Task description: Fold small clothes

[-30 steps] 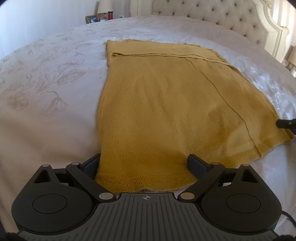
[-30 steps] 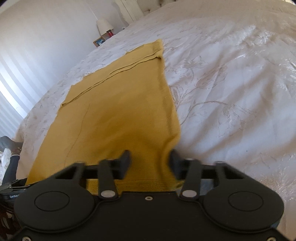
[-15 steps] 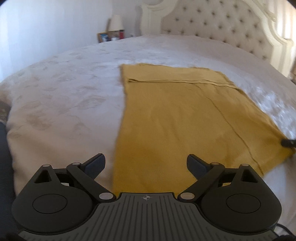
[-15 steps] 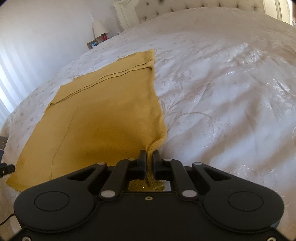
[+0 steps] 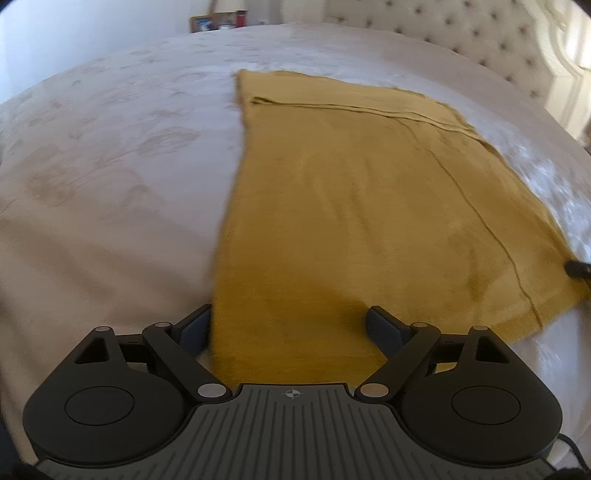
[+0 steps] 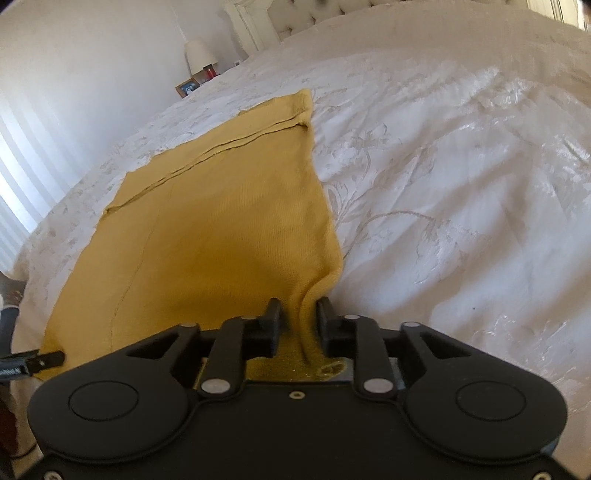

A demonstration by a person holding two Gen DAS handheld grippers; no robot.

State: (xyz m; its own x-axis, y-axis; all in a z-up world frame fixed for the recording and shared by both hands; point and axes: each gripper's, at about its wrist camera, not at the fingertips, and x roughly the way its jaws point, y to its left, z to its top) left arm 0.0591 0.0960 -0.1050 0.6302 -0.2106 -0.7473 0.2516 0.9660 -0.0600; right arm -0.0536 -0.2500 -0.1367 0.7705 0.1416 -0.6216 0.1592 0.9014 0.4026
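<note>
A mustard-yellow knit garment (image 5: pixel 354 206) lies flat on the white bedspread (image 5: pixel 110 177); it also shows in the right wrist view (image 6: pixel 221 229). My left gripper (image 5: pixel 291 328) is open, its fingers straddling the garment's near left corner just above the cloth. My right gripper (image 6: pixel 299 321) is nearly closed, pinching a raised ridge of the garment's near right corner between its fingers. The right gripper's tip (image 5: pixel 578 274) shows at the right edge of the left wrist view; the left gripper's tip (image 6: pixel 44 360) shows at the lower left of the right wrist view.
A tufted headboard (image 5: pixel 461 33) stands at the far end of the bed. A nightstand with a lamp (image 6: pixel 199 55), a photo frame (image 6: pixel 187 88) and a small red object (image 6: pixel 209 72) sits by the far wall. The bed edge drops off at the left (image 6: pixel 22 266).
My left gripper has moved back forward over the garment's near left corner, still open. My right jaws, shut tight on the corner half a second ago, now stand slightly wider around the bunched cloth.
</note>
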